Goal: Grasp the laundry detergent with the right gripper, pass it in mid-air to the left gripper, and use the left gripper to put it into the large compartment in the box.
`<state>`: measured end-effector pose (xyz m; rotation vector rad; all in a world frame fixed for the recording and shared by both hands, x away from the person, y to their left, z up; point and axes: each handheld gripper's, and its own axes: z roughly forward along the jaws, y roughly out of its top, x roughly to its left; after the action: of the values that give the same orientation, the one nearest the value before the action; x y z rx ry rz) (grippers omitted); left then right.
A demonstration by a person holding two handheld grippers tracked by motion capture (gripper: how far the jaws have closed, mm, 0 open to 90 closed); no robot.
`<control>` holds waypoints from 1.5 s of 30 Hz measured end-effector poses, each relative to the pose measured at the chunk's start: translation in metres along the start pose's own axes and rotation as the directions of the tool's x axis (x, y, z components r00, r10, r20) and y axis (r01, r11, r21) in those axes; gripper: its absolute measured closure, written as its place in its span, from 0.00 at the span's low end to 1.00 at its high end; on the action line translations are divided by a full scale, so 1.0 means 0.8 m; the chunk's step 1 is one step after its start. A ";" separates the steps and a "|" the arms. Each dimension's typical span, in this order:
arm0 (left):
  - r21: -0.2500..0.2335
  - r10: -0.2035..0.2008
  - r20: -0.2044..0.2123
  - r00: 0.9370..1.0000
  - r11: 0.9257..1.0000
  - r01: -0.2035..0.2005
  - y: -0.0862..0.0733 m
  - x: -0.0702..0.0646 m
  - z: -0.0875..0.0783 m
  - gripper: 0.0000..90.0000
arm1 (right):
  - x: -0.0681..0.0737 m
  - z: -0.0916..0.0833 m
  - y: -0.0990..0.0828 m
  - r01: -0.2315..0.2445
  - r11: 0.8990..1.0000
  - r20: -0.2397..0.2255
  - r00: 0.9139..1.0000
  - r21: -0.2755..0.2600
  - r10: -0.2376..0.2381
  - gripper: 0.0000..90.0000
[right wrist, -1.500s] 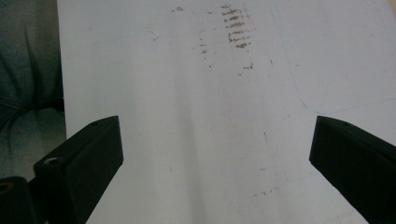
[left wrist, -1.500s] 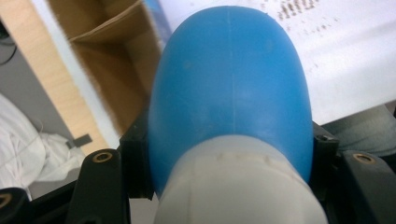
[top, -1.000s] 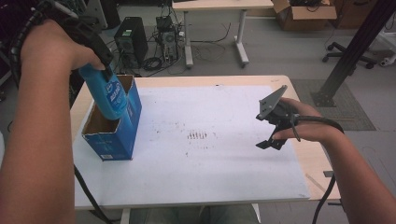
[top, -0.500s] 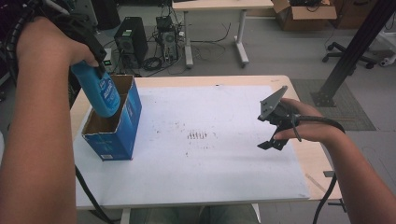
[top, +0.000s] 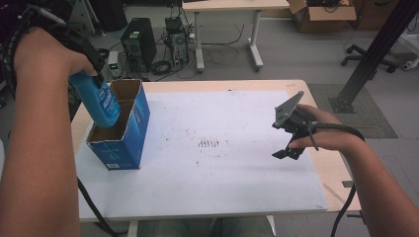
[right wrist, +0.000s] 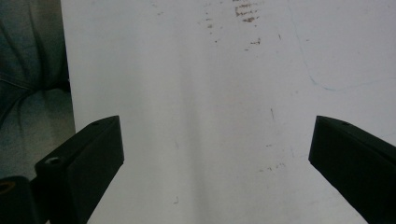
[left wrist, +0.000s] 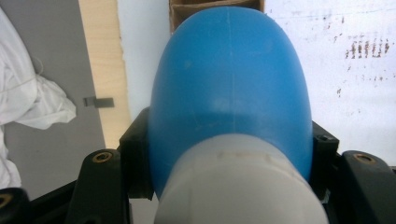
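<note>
Left hand-held gripper (top: pixel 94 81) clamps blue bottle (top: pixel 99 101) over box (top: pixel 121 129); right hand-held gripper (top: pixel 286 148) gaping above stained white tabletop (top: pixel 222 168).

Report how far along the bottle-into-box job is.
Done: the left tool is clamped on the blue bottle by its white-capped end, and the open blue box stands upright on the table. In hand: the bottle hangs tilted, its bottom at the box's opening. Left: lowering it fully inside and letting go. The right tool hovers open, holding nothing, above the table's right side.
</note>
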<state>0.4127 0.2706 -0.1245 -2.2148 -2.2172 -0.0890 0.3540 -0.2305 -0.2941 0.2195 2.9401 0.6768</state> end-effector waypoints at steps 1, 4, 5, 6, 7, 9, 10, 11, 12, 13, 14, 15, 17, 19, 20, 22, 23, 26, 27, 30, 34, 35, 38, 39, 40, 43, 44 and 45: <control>0.000 0.000 0.000 1.000 1.000 0.000 0.000 0.000 0.000 0.42 | 0.000 0.001 0.000 0.001 1.000 0.000 1.000 0.000 -0.001 0.04; 0.009 -0.001 0.002 1.000 1.000 0.001 0.001 0.002 0.012 0.42 | 0.001 0.003 -0.001 0.000 1.000 -0.002 1.000 0.000 0.000 0.04; 0.011 0.003 0.002 1.000 1.000 -0.003 0.002 0.003 0.014 0.42 | 0.001 0.003 -0.001 -0.002 1.000 -0.002 1.000 0.000 0.002 0.04; 0.012 0.004 0.002 1.000 1.000 -0.004 0.002 0.003 0.017 0.42 | 0.001 0.004 -0.002 -0.003 1.000 -0.003 1.000 -0.002 0.003 0.04; 0.014 0.005 0.003 1.000 1.000 -0.005 0.003 0.004 0.020 0.42 | 0.001 0.005 -0.002 -0.002 1.000 -0.002 1.000 -0.003 0.002 0.04; 0.018 0.008 0.004 1.000 1.000 -0.008 0.004 0.004 0.025 0.42 | 0.001 0.006 -0.002 -0.004 1.000 -0.004 1.000 -0.002 0.004 0.04; 0.017 0.010 0.005 1.000 1.000 -0.010 0.004 0.004 0.028 0.42 | 0.001 0.006 -0.003 -0.005 1.000 -0.004 1.000 0.000 0.005 0.04; 0.020 0.012 0.007 1.000 1.000 -0.012 0.004 0.004 0.031 0.42 | 0.001 0.007 -0.003 -0.007 1.000 -0.004 1.000 -0.002 0.007 0.04; 0.020 0.012 0.007 1.000 1.000 -0.012 0.004 0.004 0.031 0.42 | 0.001 0.007 -0.003 -0.007 1.000 -0.004 1.000 -0.002 0.007 0.04; 0.022 0.015 0.009 1.000 1.000 -0.015 0.005 0.005 0.038 0.42 | 0.001 0.008 -0.003 -0.008 1.000 -0.004 1.000 -0.002 0.008 0.04; 0.024 0.013 0.012 1.000 1.000 -0.013 0.005 0.005 0.041 0.42 | 0.000 0.009 -0.003 -0.007 1.000 -0.004 1.000 -0.005 0.007 0.04; 0.027 0.012 0.013 1.000 1.000 -0.012 0.005 0.005 0.045 0.42 | 0.000 0.009 -0.003 -0.006 1.000 -0.005 1.000 -0.005 0.006 0.04; 0.032 0.016 0.012 1.000 0.999 -0.016 0.006 0.005 0.052 0.42 | 0.001 0.010 -0.003 -0.006 1.000 -0.007 1.000 -0.005 0.006 0.04; 0.036 0.014 0.012 1.000 0.999 -0.015 0.007 0.005 0.059 0.42 | 0.001 0.011 -0.002 -0.007 1.000 -0.008 1.000 -0.004 0.007 0.04; 0.037 0.018 0.014 1.000 0.999 -0.019 0.007 0.005 0.062 0.42 | 0.001 0.011 -0.002 -0.006 1.000 -0.007 1.000 -0.003 0.006 0.04; 0.043 0.017 0.016 1.000 0.999 -0.017 0.007 0.004 0.070 0.42 | 0.001 0.011 -0.003 -0.006 1.000 -0.006 1.000 -0.004 0.006 0.04; 0.044 0.019 0.015 1.000 0.999 -0.019 0.007 0.004 0.073 0.42 | 0.001 0.011 -0.003 -0.007 1.000 -0.006 1.000 -0.004 0.007 0.04; 0.053 0.020 0.011 1.000 0.998 -0.021 0.008 0.002 0.083 0.42 | 0.002 0.012 -0.003 -0.009 1.000 -0.007 1.000 -0.008 0.009 0.04; 0.054 0.022 0.010 1.000 0.998 -0.022 0.008 0.002 0.087 0.42 | 0.002 0.013 -0.004 -0.010 1.000 -0.008 1.000 -0.005 0.010 0.04; 0.058 0.018 0.012 1.000 0.998 -0.019 0.009 0.002 0.095 0.42 | 0.002 0.015 -0.005 -0.010 1.000 -0.007 1.000 -0.007 0.010 0.04; 0.070 0.015 0.017 1.000 0.997 -0.016 0.009 0.002 0.108 0.42 | 0.002 0.016 -0.006 -0.010 1.000 -0.011 1.000 -0.006 0.010 0.04; 0.072 0.016 0.017 1.000 0.997 -0.017 0.009 0.002 0.111 0.42 | 0.002 0.016 -0.006 -0.011 1.000 -0.010 1.000 -0.007 0.010 0.04; 0.080 0.012 0.019 1.000 0.997 -0.014 0.010 0.002 0.121 0.42 | 0.003 0.017 -0.007 -0.011 1.000 -0.011 1.000 -0.005 0.011 0.04; 0.085 0.011 0.019 1.000 0.996 -0.013 0.010 0.002 0.124 0.42 | 0.003 0.017 -0.007 -0.011 1.000 -0.013 1.000 -0.007 0.010 0.04; 0.085 0.010 0.019 1.000 0.996 -0.012 0.010 0.001 0.126 0.42 | 0.003 0.017 -0.007 -0.010 1.000 -0.014 1.000 -0.006 0.010 0.04; 0.085 0.005 0.017 1.000 0.996 -0.006 0.011 0.000 0.134 0.42 | 0.003 0.018 -0.008 -0.009 1.000 -0.016 1.000 -0.007 0.009 0.04; 0.088 0.005 0.016 1.000 0.996 -0.006 0.011 0.001 0.136 0.42 | 0.003 0.019 -0.008 -0.012 1.000 -0.016 1.000 -0.007 0.012 0.04; 0.088 0.001 0.016 1.000 0.996 -0.003 0.011 0.000 0.139 0.42 | 0.003 0.019 -0.009 -0.012 1.000 -0.016 1.000 -0.002 0.012 0.04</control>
<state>0.4255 0.2758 -0.2352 -2.1797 -2.1816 0.0262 0.3531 -0.2298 -0.3112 0.2327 2.9553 0.6868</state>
